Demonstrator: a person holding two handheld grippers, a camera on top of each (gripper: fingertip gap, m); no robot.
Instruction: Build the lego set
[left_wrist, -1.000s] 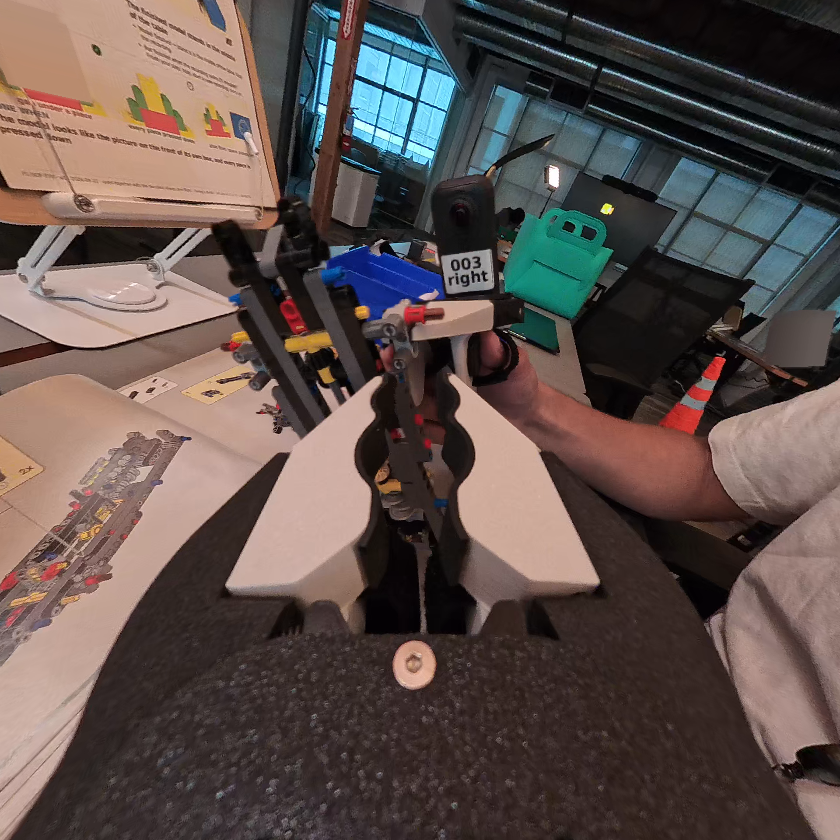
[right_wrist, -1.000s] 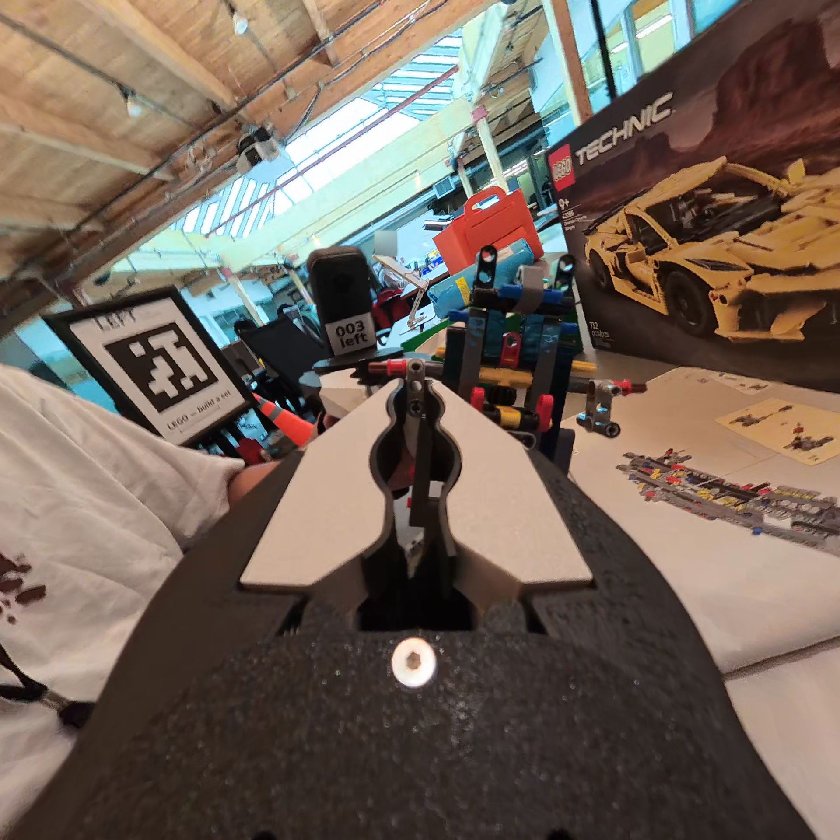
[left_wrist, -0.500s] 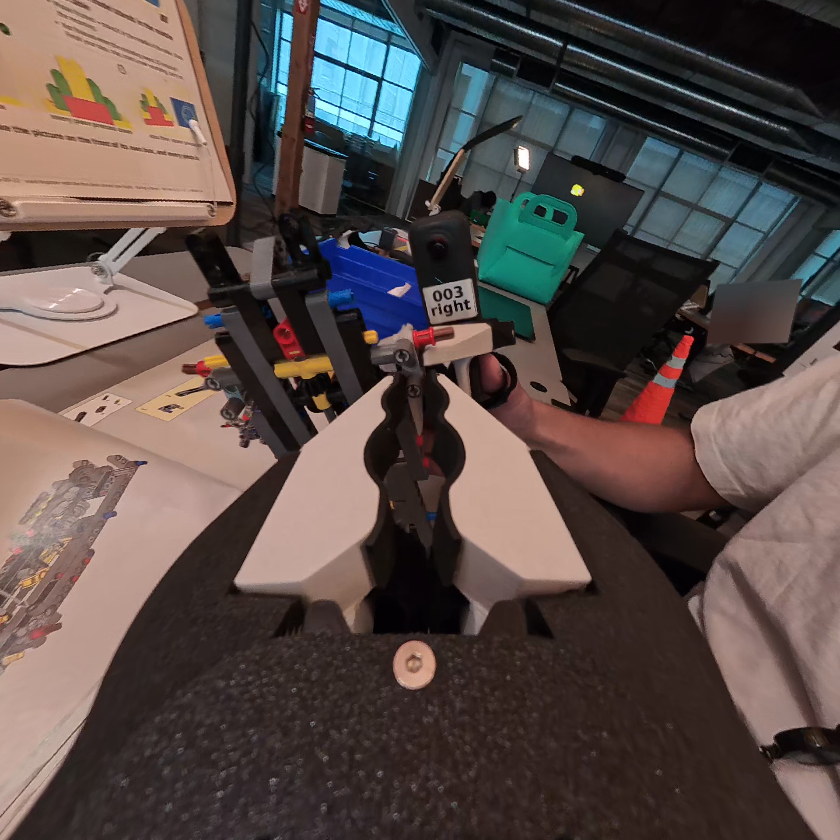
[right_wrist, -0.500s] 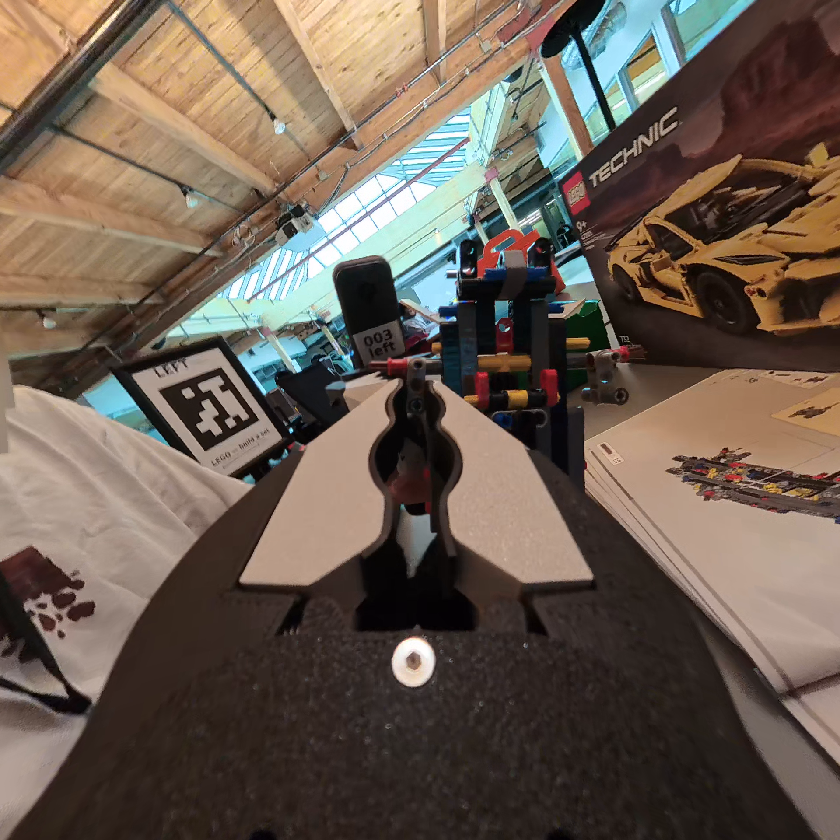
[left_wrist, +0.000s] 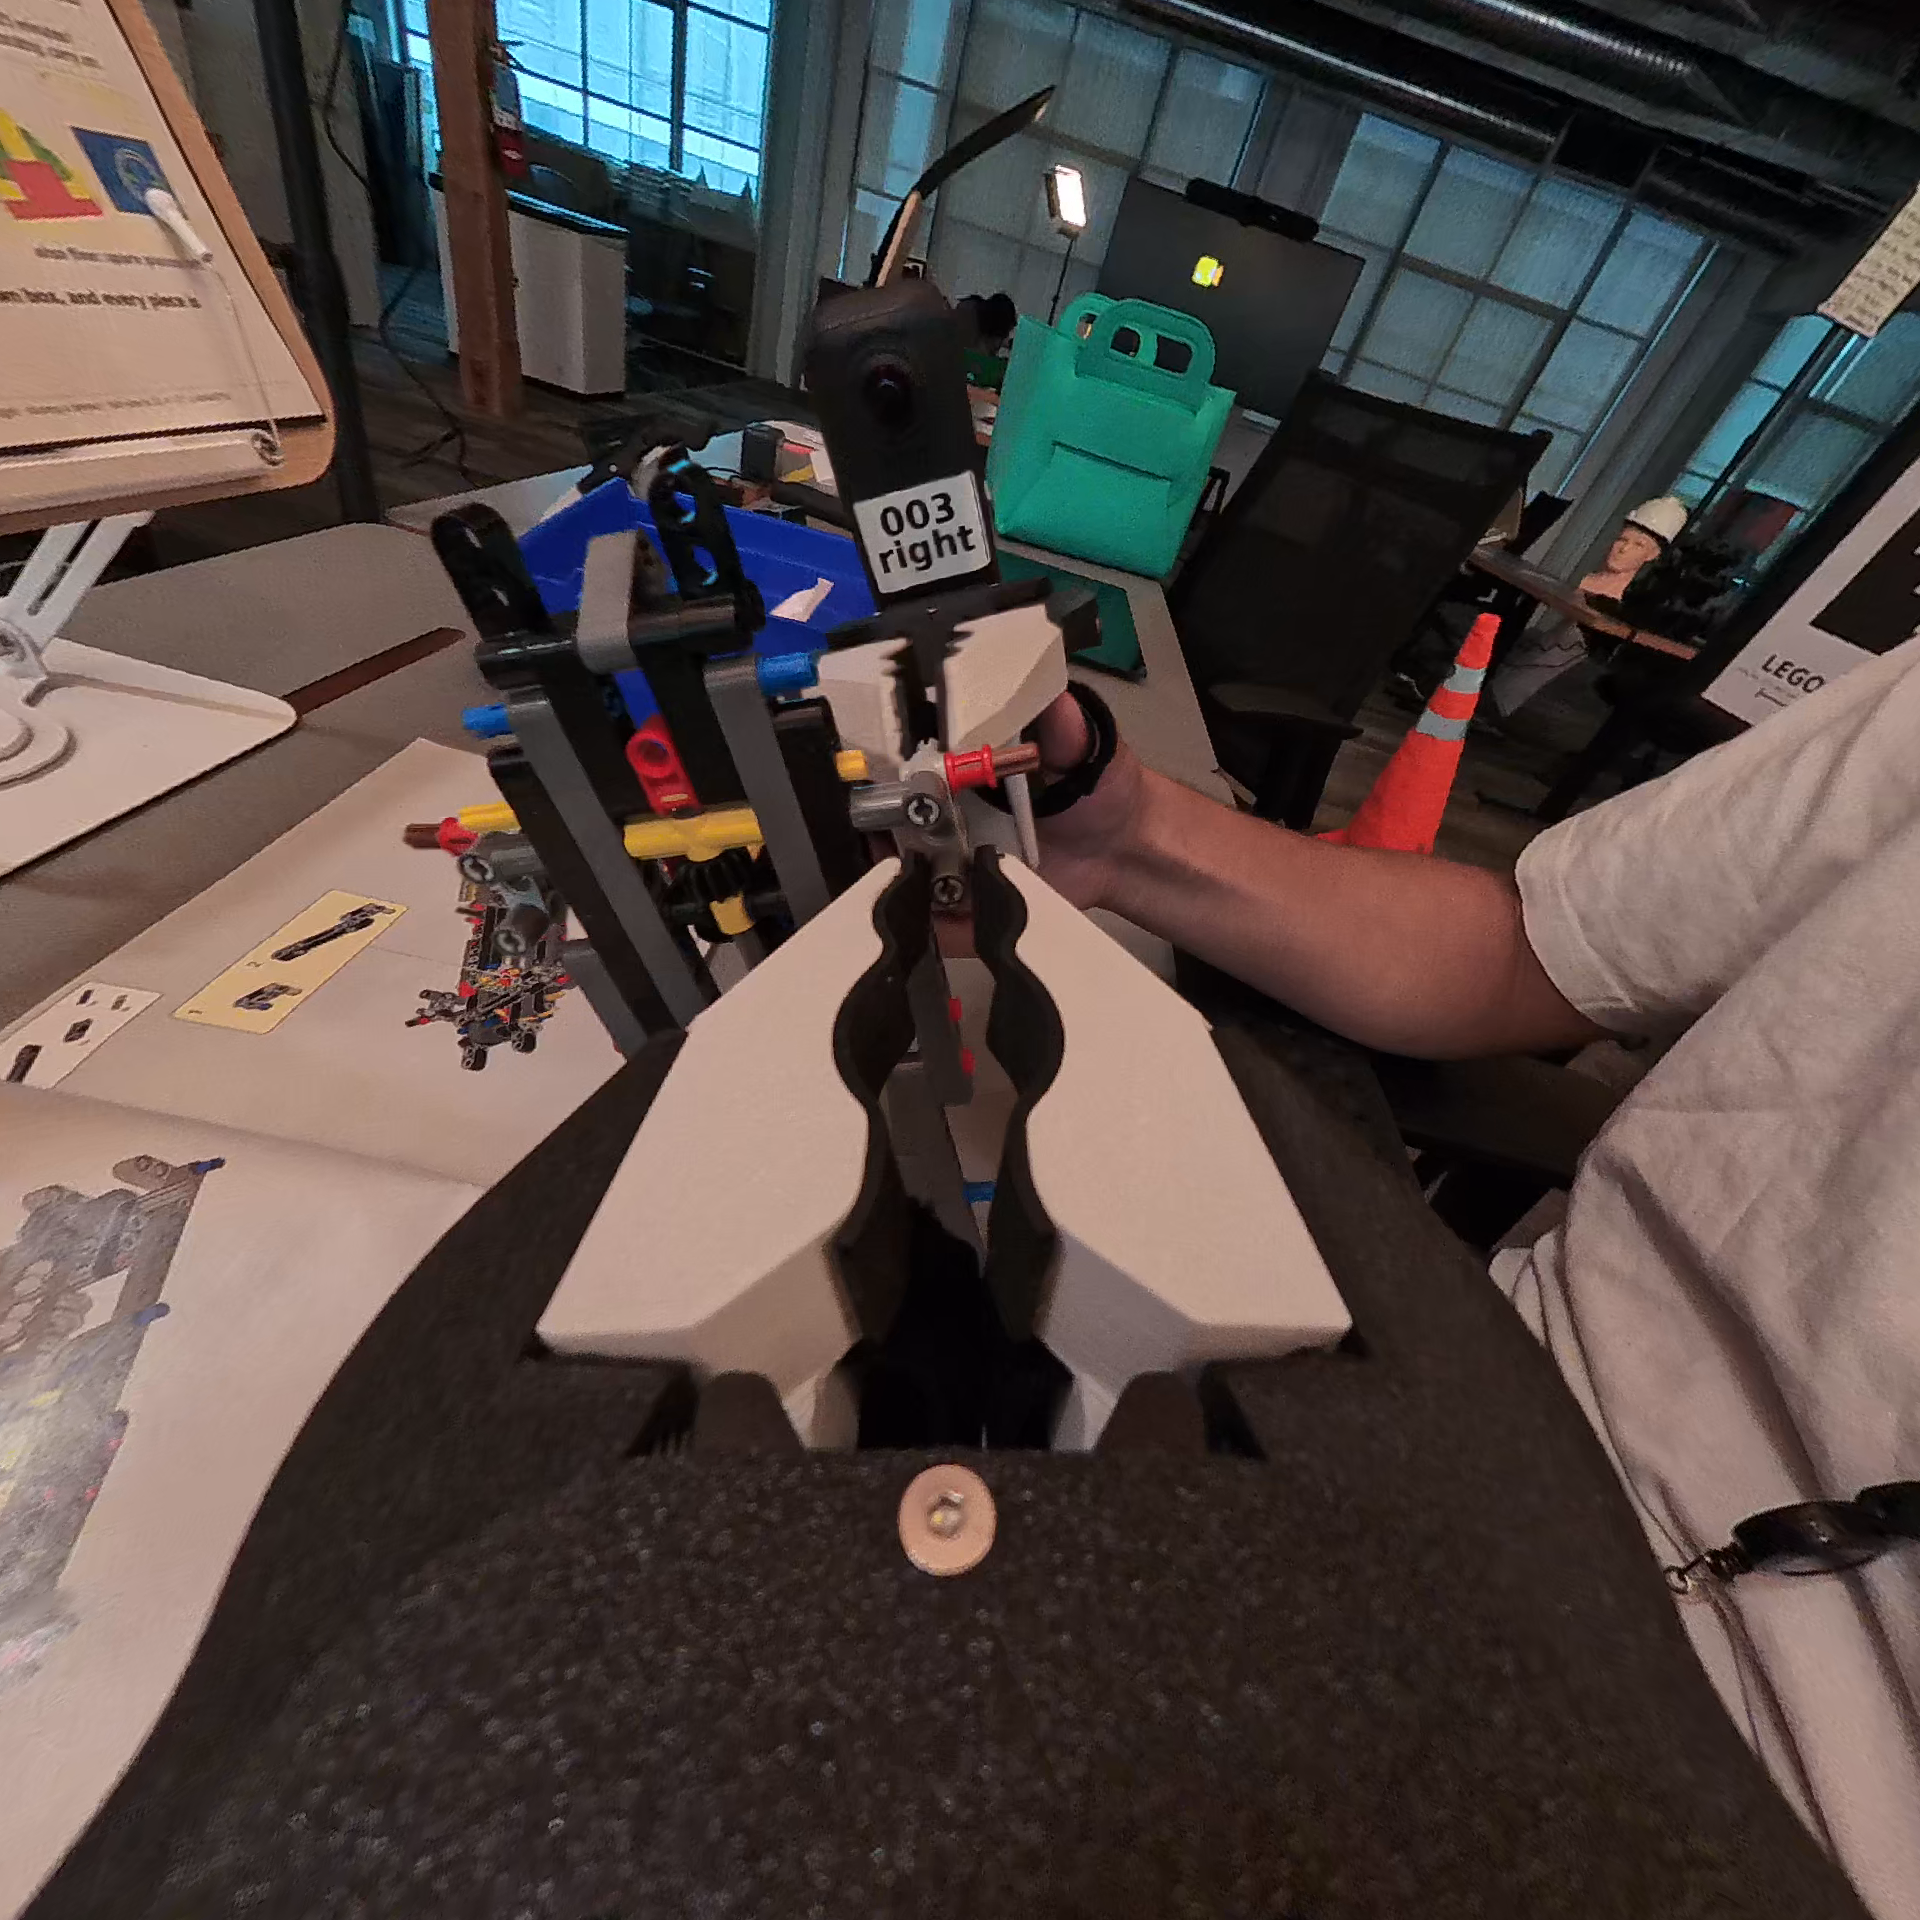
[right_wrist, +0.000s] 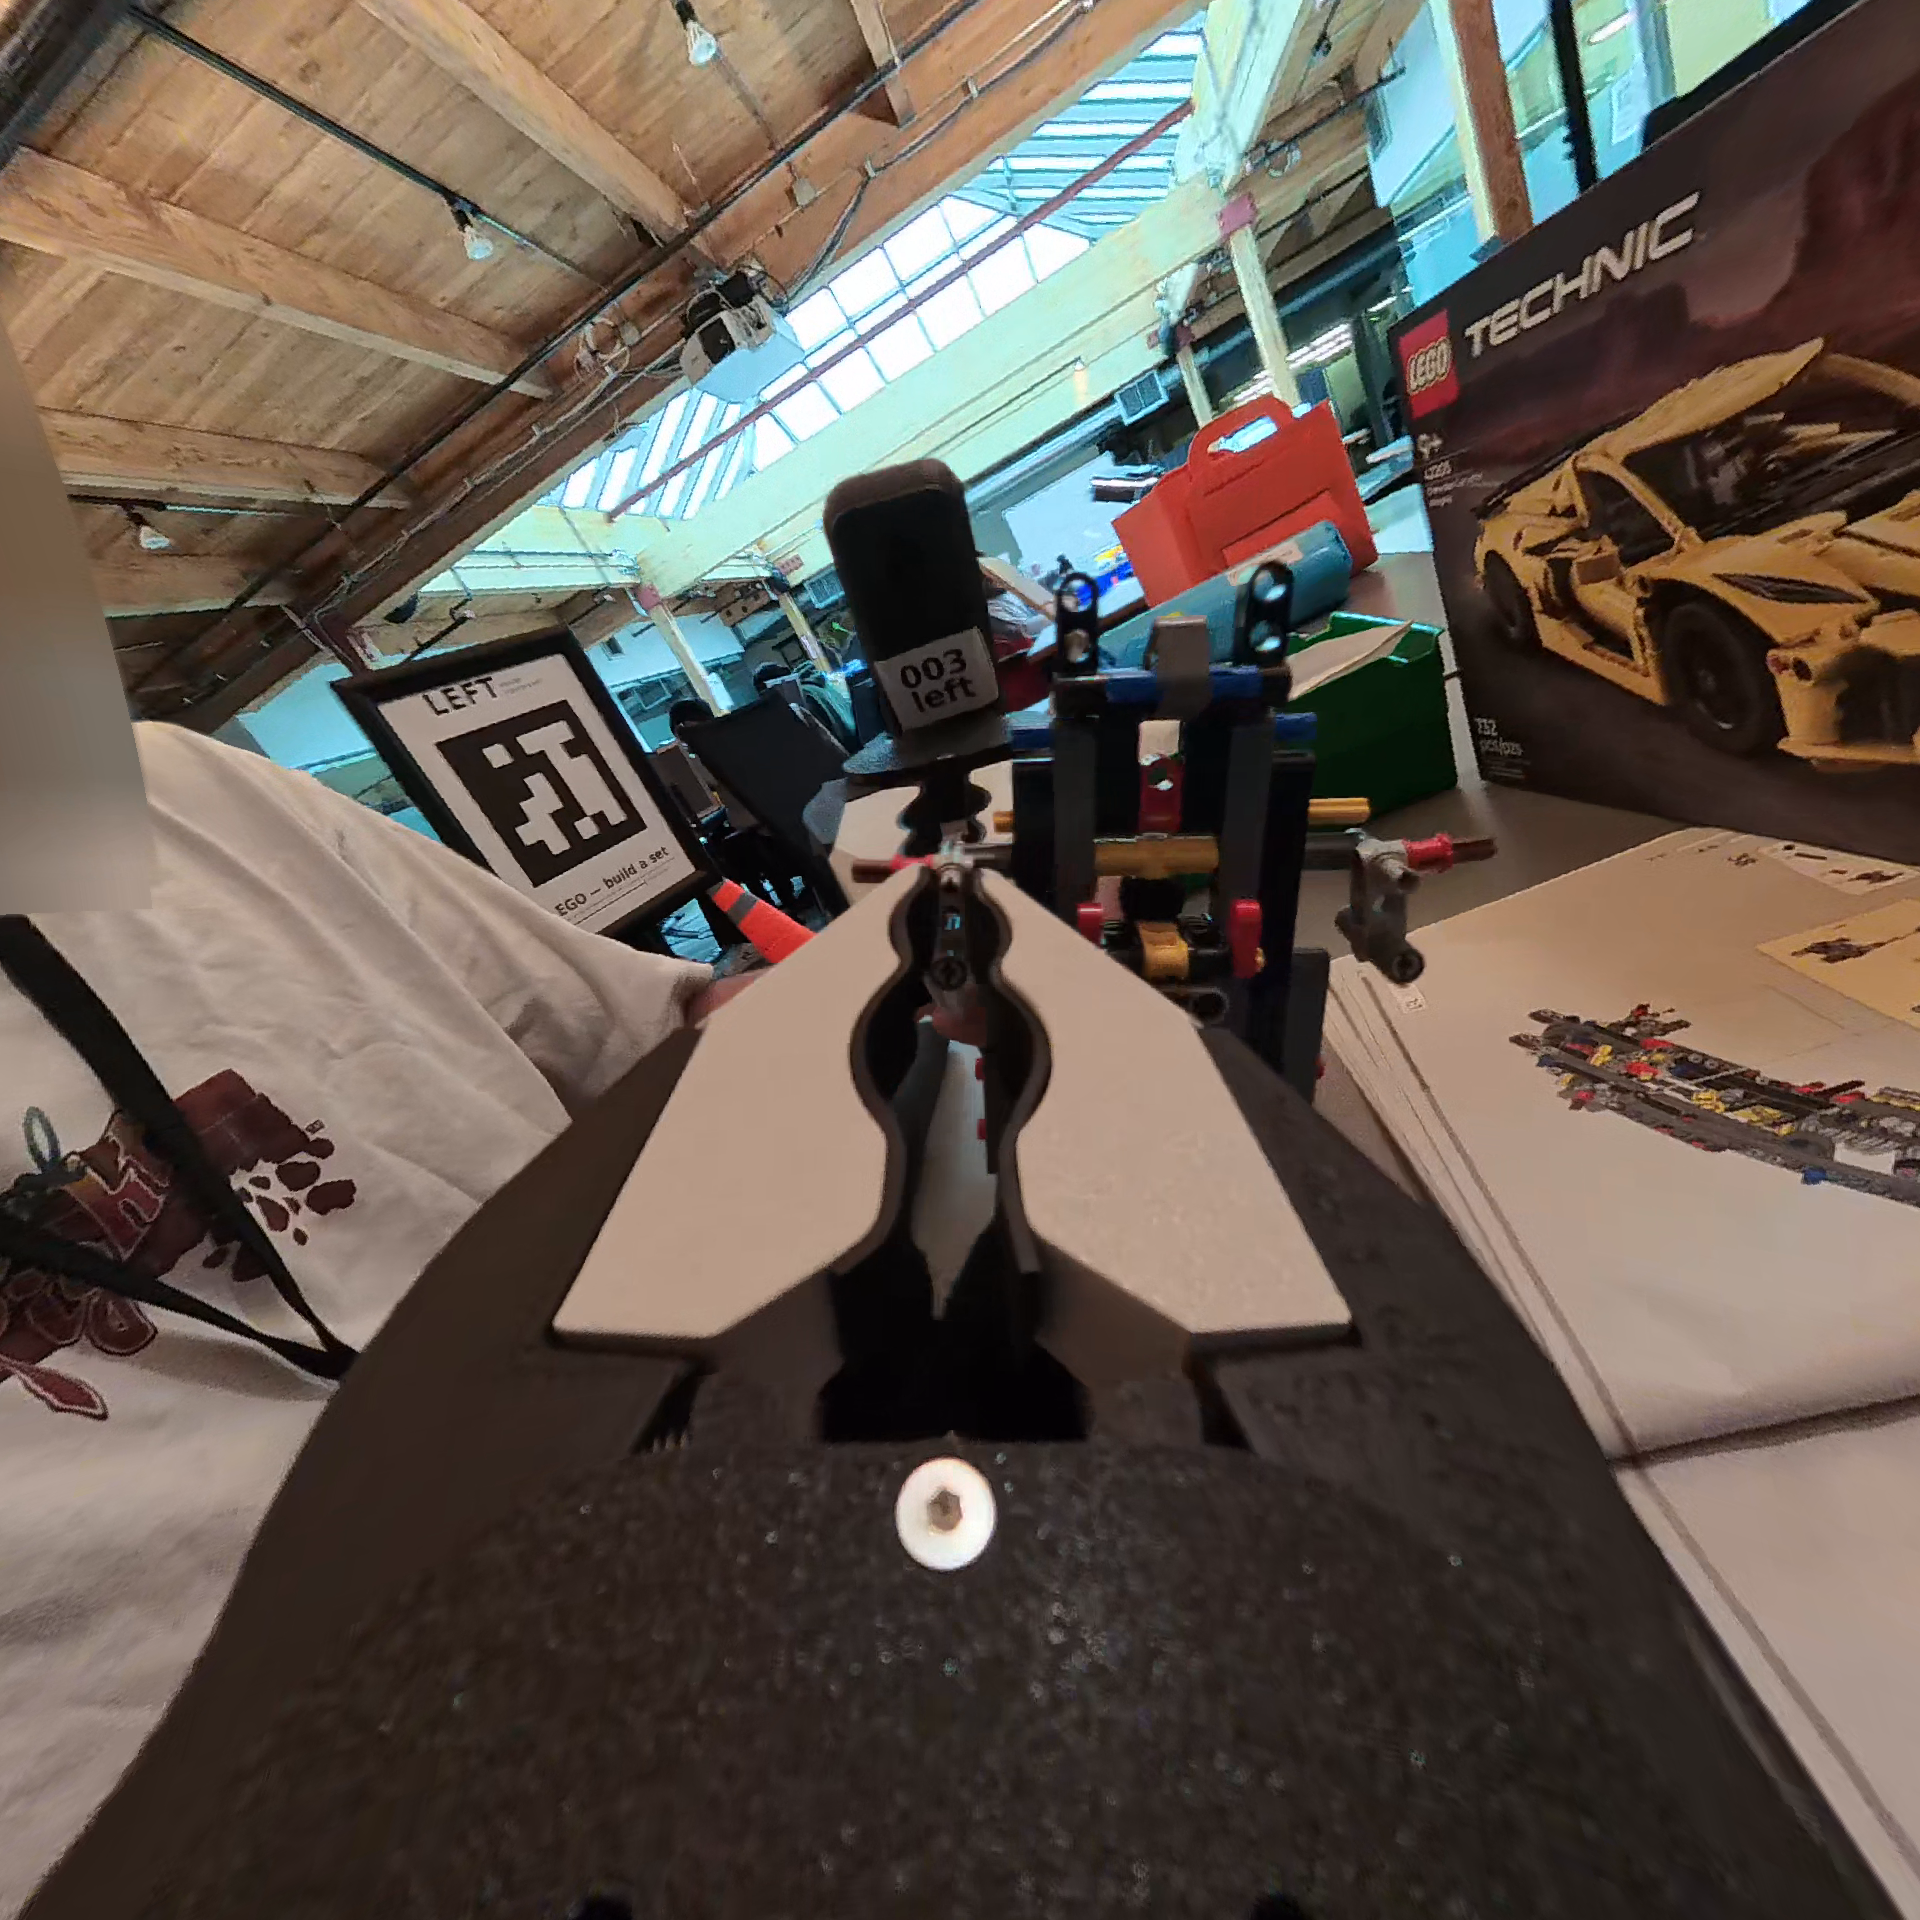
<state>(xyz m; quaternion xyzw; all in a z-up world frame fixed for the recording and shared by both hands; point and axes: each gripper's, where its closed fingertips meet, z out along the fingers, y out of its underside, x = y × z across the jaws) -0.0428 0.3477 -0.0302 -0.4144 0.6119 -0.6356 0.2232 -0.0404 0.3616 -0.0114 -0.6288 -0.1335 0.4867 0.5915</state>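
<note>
**Both grippers closed on the same grey beam of the Lego chassis**

My left gripper is clamped on a thin grey beam that stands between its white fingers; the beam belongs to the half-built Lego frame, which is held upright above the table, to the left of my fingers in the left wrist view; the frame is made of black and grey beams with yellow, red and blue pins; a red bush on a brown axle sticks out just above my fingertips.

My right gripper faces the left one from the far side and is also closed on this grey beam; the frame stands to the right of it in the right wrist view.

Under the frame the open instruction booklet lies on the table; the set box with the yellow car stands far right; a blue parts bin is behind the frame.
</note>
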